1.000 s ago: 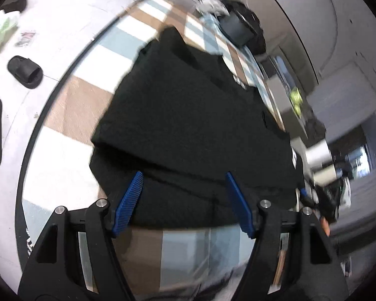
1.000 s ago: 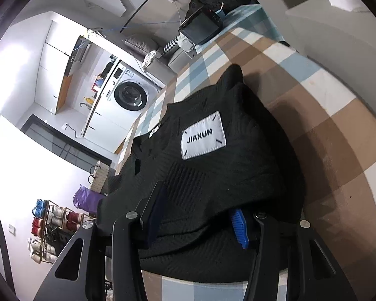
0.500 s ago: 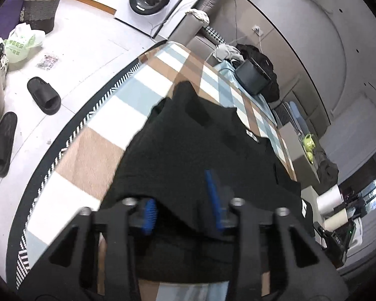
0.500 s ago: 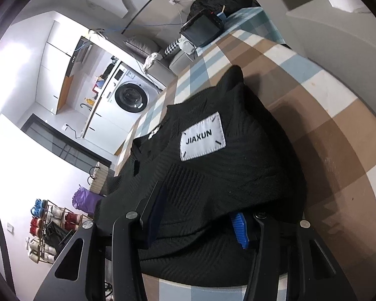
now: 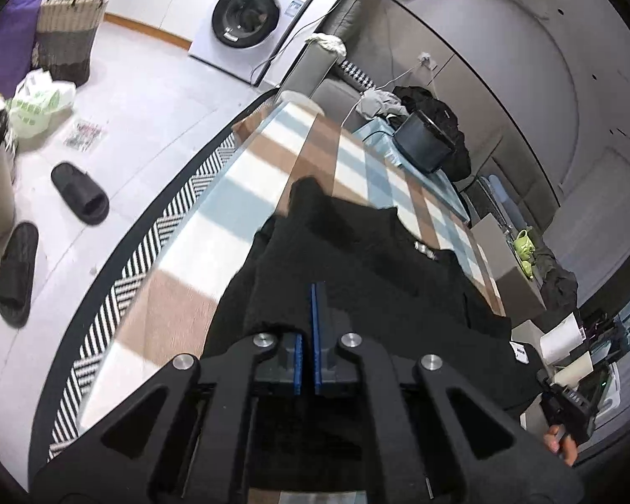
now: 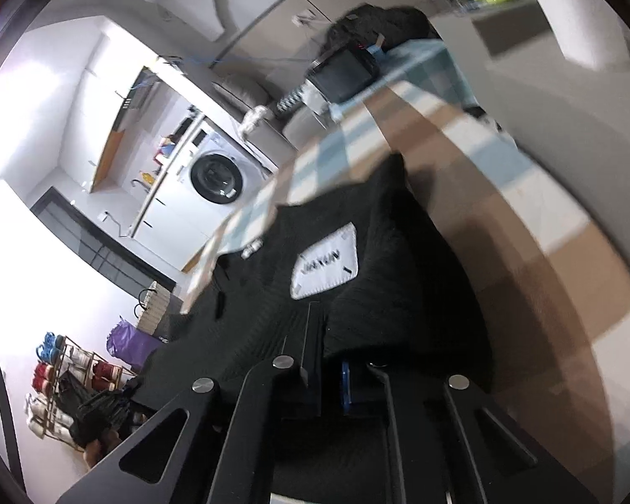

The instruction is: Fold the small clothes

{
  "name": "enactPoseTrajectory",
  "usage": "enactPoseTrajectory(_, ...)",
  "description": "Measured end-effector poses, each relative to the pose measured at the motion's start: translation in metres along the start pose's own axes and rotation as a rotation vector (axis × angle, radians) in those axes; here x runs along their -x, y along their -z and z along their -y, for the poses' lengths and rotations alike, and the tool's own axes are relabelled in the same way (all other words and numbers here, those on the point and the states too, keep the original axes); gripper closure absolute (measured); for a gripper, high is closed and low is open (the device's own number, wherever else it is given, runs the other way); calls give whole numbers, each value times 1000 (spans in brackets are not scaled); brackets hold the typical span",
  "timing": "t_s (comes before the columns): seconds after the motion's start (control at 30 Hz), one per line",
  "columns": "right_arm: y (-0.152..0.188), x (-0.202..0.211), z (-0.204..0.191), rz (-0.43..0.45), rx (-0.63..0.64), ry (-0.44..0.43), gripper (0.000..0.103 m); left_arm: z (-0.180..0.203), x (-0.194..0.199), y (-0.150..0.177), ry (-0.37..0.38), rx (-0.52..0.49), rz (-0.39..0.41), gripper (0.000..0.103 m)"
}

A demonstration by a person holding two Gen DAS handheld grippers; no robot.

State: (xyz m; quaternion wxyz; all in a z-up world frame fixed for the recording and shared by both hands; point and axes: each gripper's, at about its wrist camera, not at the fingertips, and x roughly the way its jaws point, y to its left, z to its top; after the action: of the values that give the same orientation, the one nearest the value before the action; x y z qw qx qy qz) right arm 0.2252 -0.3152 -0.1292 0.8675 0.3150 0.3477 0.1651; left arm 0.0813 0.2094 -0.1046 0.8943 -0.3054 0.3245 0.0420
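- Checked cloth (image 5: 357,176) in brown, pale blue and white squares covers the table under both grippers; a zigzag black-and-white border edges it on the left gripper's left.
- Left gripper (image 5: 313,319): its blue ribbed pads are pressed together, pinching the near edge of the black knit garment (image 5: 378,277).
- That garment lies spread on the cloth directly ahead of both grippers, soft, ribbed and rumpled.
- Right gripper (image 6: 327,348): jaws drawn close, clamped on a raised fold of the garment (image 6: 378,294).
- White stitched patch (image 6: 325,266) sits on the knit just beyond the right gripper's tips; its lettering is blurred.
- Round-doored washing machine (image 5: 248,21) stands far ahead.
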Motion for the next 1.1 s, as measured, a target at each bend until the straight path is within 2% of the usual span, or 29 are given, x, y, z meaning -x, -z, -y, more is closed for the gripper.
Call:
enactPoseTrajectory(0.13, -33, -3, -16, 42, 5, -37, 98, 13, -4, -26, 11, -23, 29, 103)
enactPoseTrajectory(0.23, -60, -17, -27, 54, 13, -29, 98, 22, -17, -57, 17, -42, 38, 102)
enactPoseTrajectory(0.43, -117, -79, -24, 24, -41, 12, 98, 41, -73, -116, -26, -88, 25, 102)
enactPoseTrajectory(0.5, -133, -105, -17, -8, -47, 64, 97, 43, -99, -130, -53, -83, -22, 97)
enactPoseTrajectory(0.57, -144, -126, -6, -38, -90, 109, 81, 43, -117, -137, -72, -84, -56, 94)
enactPoseTrajectory(0.63, -148, -130, 3, -10, -109, 137, 70, 39, -131, -139, -81, -76, -83, 92)
enactPoseTrajectory(0.67, -149, -128, 5, 2, -112, 154, 69, 39, -135, -137, -85, -77, -95, 91)
enactPoseTrajectory(0.73, -149, -122, 7, 11, -95, 149, 66, 37, -137, -133, -71, -95, -112, 85)
enactPoseTrajectory(0.77, -147, -117, 8, 13, -81, 164, 63, 37, -138, -130, -58, -97, -124, 79)
enactPoseTrajectory(0.8, -146, -114, 8, 10, -53, 197, 63, 36, -138, -128, -25, -94, -148, 67)
enactPoseTrajectory(0.83, -144, -112, 7, 4, -34, 209, 63, 36, -136, -125, -1, -85, -164, 62)
enactPoseTrajectory(0.9, -138, -111, 9, -36, 4, 213, 63, 34, -133, -126, 52, -46, -187, 45)
enactPoseTrajectory(0.97, -130, -107, 12, -61, 18, 221, 63, 38, -129, -123, 91, -58, -212, 40)
enactPoseTrajectory(1.03, -123, -103, 14, -67, 25, 228, 63, 49, -126, -116, 129, -121, -265, 40)
enactPoseTrajectory(1.1, -119, -100, 13, -66, 31, 225, 63, 57, -119, -108, 138, -165, -275, 40)
